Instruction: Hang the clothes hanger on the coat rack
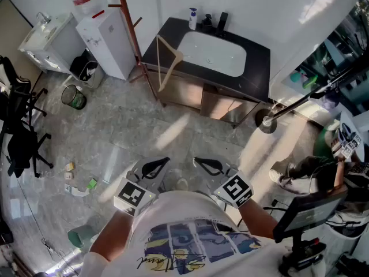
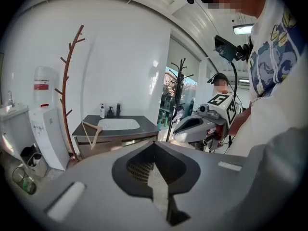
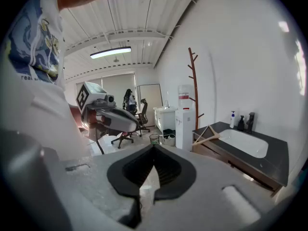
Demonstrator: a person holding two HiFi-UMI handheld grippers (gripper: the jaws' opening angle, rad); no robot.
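Both grippers sit low and close to the person's body, well short of the work. The left gripper (image 1: 157,167) has its jaws together with nothing between them, and its own view shows the tips meeting over bare floor. The right gripper (image 1: 209,165) is the same, pressed closed and empty.

The target is across the room. The pale wooden triangular clothes hanger (image 1: 169,62) leans tilted against the front left corner of the dark vanity counter with the white basin (image 1: 259,62), its upper end over the countertop and its lower end hanging down past the front edge. Just to its left stands the reddish-brown branching coat rack (image 1: 130,22), beside the white water dispenser (image 1: 106,39). Both gripper views pick up the hanger (image 2: 91,131) (image 3: 211,134) and the rack (image 2: 70,90) (image 3: 194,90) far off.

I'd call the hanger light and stiff: thin wooden bars, smooth enough to slide between the pads, and only propped, so a nudge could tip it off the counter. I can't make out the hook from here. The best hold looks like one sloping arm near the top, clamped across the bar, which would leave the top end free to go over a branch.
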